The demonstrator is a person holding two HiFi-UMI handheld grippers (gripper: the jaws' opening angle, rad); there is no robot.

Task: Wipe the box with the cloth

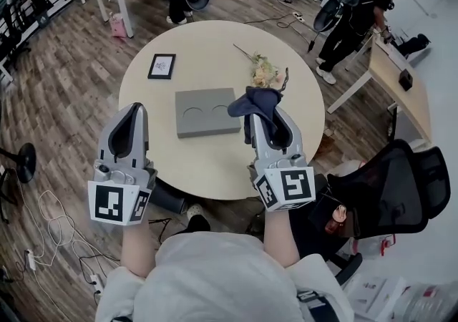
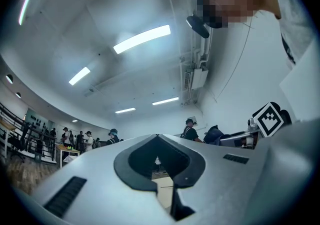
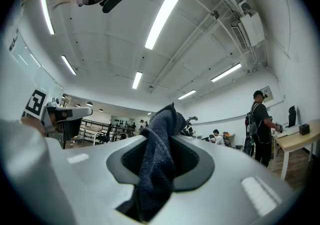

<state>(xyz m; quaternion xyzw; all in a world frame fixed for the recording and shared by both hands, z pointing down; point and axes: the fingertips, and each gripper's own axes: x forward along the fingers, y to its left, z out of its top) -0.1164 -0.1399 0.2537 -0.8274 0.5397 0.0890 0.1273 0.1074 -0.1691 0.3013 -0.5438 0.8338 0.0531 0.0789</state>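
Table (image 1: 215, 49) bears box (image 1: 207, 111); right gripper (image 1: 268, 120) grips cloth (image 1: 252, 102)

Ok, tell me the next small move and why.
Probably tip the right gripper down and leftward to lay the dark cloth on the grey box. Its jaws are shut on the cloth, which points upward just right of the box and seemingly isn't on it yet. The left gripper is shut and empty.

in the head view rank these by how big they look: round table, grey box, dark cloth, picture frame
round table
grey box
dark cloth, then picture frame: close, and the cloth is held nearer the camera, so unsure
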